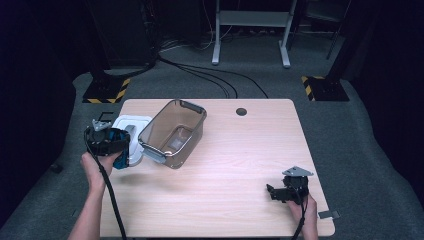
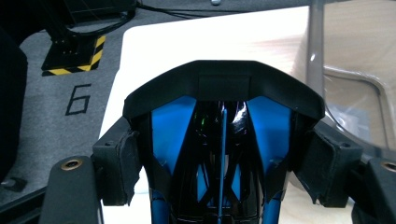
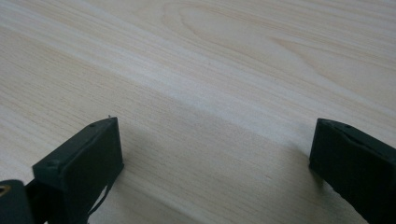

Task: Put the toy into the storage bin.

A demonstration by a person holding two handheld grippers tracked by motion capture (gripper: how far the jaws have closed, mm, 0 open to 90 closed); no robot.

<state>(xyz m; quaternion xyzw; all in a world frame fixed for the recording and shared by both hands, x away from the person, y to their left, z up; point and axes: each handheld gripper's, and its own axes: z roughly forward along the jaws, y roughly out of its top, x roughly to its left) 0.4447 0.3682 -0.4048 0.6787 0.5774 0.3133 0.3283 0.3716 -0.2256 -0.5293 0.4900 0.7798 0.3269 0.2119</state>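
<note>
While the left gripper (image 1: 116,147) hangs at the tabletop's (image 1: 240,165) left edge, its jaws pinch a glossy black-and-blue ribbed object (image 2: 223,154), lifted beside a white lid (image 1: 134,125) and a tilted smoky clear bin (image 1: 172,132). Far right, the right gripper (image 1: 274,192) rests low, jaws spread and empty.

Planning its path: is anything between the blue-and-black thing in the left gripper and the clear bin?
Nothing visible. The blue-and-black thing is close beside the clear bin; the white lid lies flat by them.
</note>
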